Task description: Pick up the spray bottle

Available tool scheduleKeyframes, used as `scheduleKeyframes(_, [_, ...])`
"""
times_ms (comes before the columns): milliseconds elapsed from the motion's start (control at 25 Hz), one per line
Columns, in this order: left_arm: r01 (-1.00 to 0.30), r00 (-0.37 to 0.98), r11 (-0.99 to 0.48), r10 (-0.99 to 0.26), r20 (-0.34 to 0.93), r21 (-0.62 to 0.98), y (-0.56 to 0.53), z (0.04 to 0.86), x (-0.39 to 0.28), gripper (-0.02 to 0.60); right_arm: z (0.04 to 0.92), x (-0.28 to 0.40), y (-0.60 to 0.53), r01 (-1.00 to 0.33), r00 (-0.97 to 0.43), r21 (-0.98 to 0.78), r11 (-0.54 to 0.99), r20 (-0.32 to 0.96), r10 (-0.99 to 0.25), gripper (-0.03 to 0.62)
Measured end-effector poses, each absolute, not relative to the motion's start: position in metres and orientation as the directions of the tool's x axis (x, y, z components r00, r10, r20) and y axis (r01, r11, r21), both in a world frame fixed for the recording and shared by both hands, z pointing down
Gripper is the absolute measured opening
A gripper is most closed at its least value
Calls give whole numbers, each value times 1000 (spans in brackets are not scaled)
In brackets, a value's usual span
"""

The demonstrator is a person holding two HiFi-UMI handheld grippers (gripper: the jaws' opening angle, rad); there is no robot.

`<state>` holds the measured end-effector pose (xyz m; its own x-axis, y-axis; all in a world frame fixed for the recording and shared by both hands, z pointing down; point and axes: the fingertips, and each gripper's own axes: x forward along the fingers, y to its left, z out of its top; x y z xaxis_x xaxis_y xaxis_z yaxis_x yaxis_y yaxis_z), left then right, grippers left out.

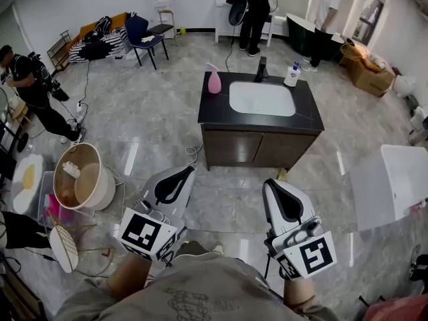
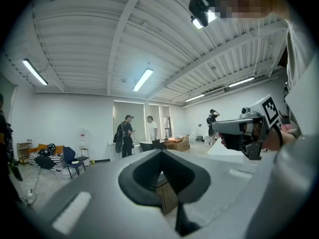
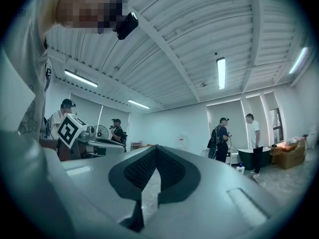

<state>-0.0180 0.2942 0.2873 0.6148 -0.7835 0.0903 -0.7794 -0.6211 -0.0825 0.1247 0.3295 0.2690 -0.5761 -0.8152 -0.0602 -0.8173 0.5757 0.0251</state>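
The pink spray bottle (image 1: pixel 214 80) stands upright on the back left corner of a black countertop (image 1: pixel 217 109), left of a white basin (image 1: pixel 261 98). Both grippers hover over the floor well in front of that cabinet, held close to the person's body. My left gripper (image 1: pixel 189 171) is shut with nothing in it, jaws meeting at the tip (image 2: pixel 160 151). My right gripper (image 1: pixel 270 183) is also shut and empty (image 3: pixel 156 147). Both gripper views look out level across the room and do not show the bottle.
A black faucet (image 1: pixel 261 69) and a white bottle with a blue cap (image 1: pixel 291 76) stand behind the basin. A round wooden tub (image 1: pixel 81 177) sits at the left and a white tub (image 1: pixel 401 179) at the right. People (image 1: pixel 255 12) stand at the back, near a blue chair (image 1: pixel 142 35).
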Motion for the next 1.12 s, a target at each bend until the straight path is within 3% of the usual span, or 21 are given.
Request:
scheduleKeyframes(120, [-781, 611, -619, -785, 97, -87, 296, 287, -17, 0, 266, 126, 336, -819, -573, 23, 573, -88, -815, 30])
scheduleKeyframes(240, [-781, 610, -618, -785, 108, -87, 299, 290, -16, 0, 267, 130, 339, -827, -561, 14, 562, -97, -822, 171])
scheduleKeyframes(320, [-785, 605, -613, -789, 108, -87, 300, 291, -18, 0, 267, 133, 340, -832, -553, 4, 555, -97, -827, 204])
scheduleKeyframes(1120, [-806, 580, -588, -808, 105, -71, 266, 309, -38, 0, 293, 118, 304, -826, -564, -2, 564, -14, -826, 207])
